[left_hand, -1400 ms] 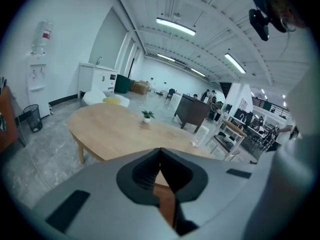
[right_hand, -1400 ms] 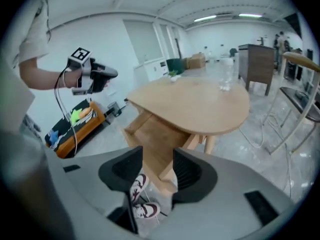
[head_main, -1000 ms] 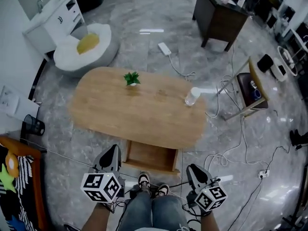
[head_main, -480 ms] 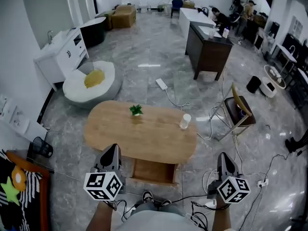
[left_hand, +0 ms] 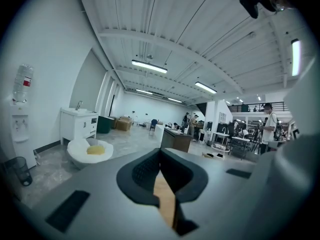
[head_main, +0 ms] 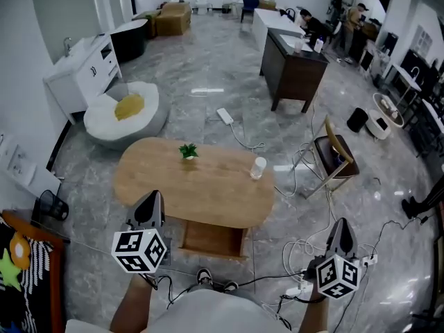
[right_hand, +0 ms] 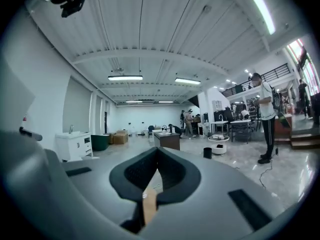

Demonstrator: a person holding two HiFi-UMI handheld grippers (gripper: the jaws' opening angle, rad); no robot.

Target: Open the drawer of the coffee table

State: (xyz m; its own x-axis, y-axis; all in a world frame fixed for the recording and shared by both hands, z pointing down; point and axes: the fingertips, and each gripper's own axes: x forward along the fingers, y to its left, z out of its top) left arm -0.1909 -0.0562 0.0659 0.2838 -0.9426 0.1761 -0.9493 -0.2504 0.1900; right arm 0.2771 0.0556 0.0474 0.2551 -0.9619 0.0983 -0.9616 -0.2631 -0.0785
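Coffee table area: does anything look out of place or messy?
Its drawer stands pulled out on the near side. Loose cables sprawl over the floor to the table's right. The plant and cup stand upright.

The coffee table (head_main: 173,186) is pale wood-grain, its drawer (head_main: 211,240) browner; on it, a green plant (head_main: 188,150); around it, a grey-veined floor (head_main: 208,61).

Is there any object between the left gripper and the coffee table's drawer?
Nothing visible does. The drawer is already pulled out, and the left gripper, jaws together, shows just left of it in the head view.
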